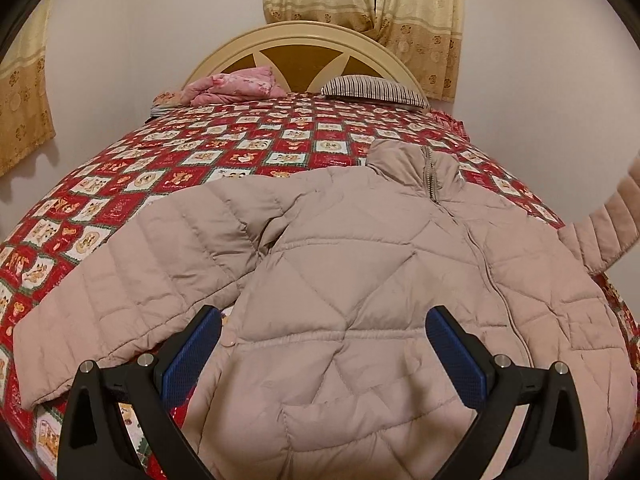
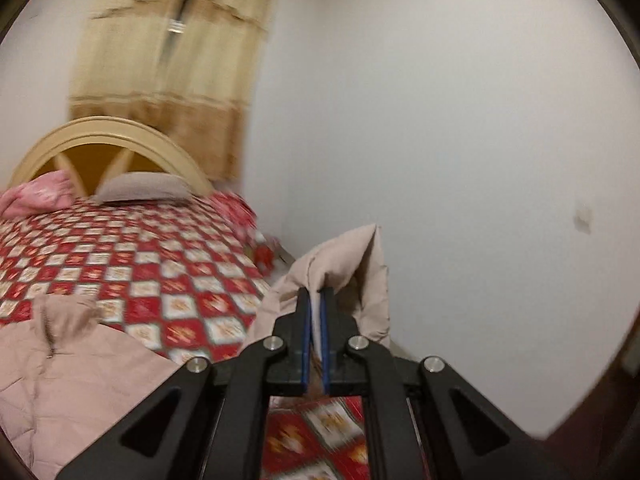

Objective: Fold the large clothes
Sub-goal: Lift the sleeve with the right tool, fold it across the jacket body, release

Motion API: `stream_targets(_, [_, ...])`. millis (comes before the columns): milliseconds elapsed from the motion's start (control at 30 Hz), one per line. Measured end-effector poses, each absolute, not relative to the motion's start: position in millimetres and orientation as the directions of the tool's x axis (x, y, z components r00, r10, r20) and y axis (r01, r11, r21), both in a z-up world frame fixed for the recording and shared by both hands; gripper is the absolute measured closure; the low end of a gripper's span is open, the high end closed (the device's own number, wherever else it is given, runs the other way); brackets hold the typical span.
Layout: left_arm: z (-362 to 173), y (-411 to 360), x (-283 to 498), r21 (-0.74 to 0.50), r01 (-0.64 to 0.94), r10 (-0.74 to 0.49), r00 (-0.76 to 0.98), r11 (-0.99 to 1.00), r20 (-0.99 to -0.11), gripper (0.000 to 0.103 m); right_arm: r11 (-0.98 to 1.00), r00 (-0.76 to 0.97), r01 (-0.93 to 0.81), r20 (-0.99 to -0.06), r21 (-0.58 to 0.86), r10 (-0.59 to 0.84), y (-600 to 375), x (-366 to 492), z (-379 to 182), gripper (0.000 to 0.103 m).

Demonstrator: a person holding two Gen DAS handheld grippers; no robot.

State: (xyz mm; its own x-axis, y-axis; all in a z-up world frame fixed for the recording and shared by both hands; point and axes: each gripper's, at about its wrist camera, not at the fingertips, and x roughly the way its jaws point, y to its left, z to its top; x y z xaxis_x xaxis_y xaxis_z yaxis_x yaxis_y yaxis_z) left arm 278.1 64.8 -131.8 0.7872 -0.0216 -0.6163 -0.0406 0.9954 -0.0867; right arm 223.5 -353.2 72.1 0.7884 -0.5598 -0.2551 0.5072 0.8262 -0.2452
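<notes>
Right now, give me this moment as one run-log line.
step: fold sleeve | left gripper: open above jacket | right gripper: shut on sleeve cuff, lifted | jacket on bed

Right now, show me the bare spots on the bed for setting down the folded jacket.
Bare bedspread runs between the jacket collar and the striped pillow and pink bundle. The near half is crowded: jacket body, spread sleeve, and the sleeve end that the right gripper holds.
</notes>
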Motion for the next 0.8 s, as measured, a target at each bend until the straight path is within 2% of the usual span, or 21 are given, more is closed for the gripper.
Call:
stream_targets(200, [-132.8,70.4,270.1,-0.086,-0.041,-0.02,0.794,0.995,-0.608,0.001,0.87,0.891,0.319,-0.193,-0.376,-0.41,-257.5,258.3,71.2,0.098])
stream_targets(367, [-127.1,78.6,264.7,-0.089,-0.049,-0.013,0.809,0.995,-0.588,0.001,0.879,0.938,0.166,-0.203,-0.447,-0.281,-194.6,281.8,48.5,0.098])
stream_targets(567, [-120.5,91.2,255.8,-0.098,-0.057,-0.01,0.816,0.994,-0.579,0.001,0.887,0.948,-0.001,-0.283,-0.462,-0.147,-130.0,306.5,7.5,0.098])
stream_targets(800, [-105.6,98.0,246.1,-0.056,-0.06,0.019,0.833,0.997,-0.553,0.001,0.892,0.884,-0.176,-0.466,-0.417,-0.043,-68.9,328.9,-75.4,0.098])
